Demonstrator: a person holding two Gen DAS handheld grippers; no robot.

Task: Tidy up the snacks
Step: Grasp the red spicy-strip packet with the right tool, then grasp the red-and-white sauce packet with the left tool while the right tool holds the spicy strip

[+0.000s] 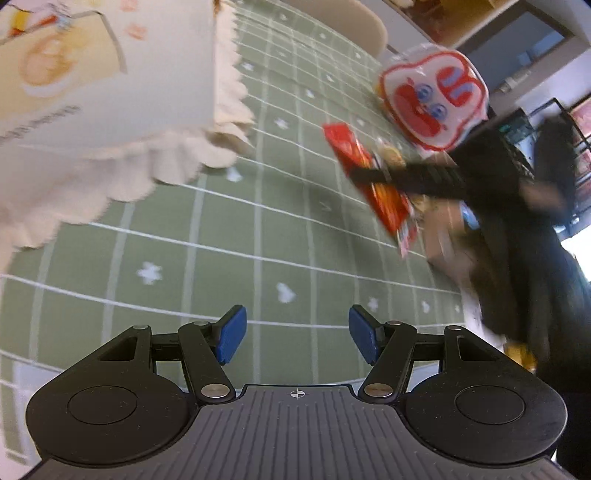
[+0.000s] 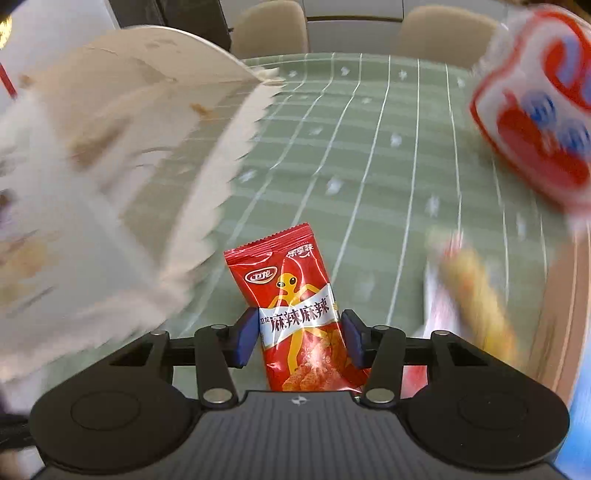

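My right gripper (image 2: 298,336) is shut on a red snack packet (image 2: 291,310) with a yellow figure and holds it above the green checked tablecloth (image 2: 369,155). In the left wrist view the same packet (image 1: 373,184) hangs in the right gripper's black fingers (image 1: 413,177) at the right. My left gripper (image 1: 297,334) is open and empty above the cloth (image 1: 258,221). A cream box with a scalloped frill (image 1: 110,110) stands at the left; it also shows, blurred, in the right wrist view (image 2: 110,166).
A white and red bag with a cartoon face (image 1: 432,96) stands at the right, also in the right wrist view (image 2: 539,110). A yellow snack (image 2: 476,302) lies blurred near it. Beige chairs (image 2: 271,27) stand past the table's far edge.
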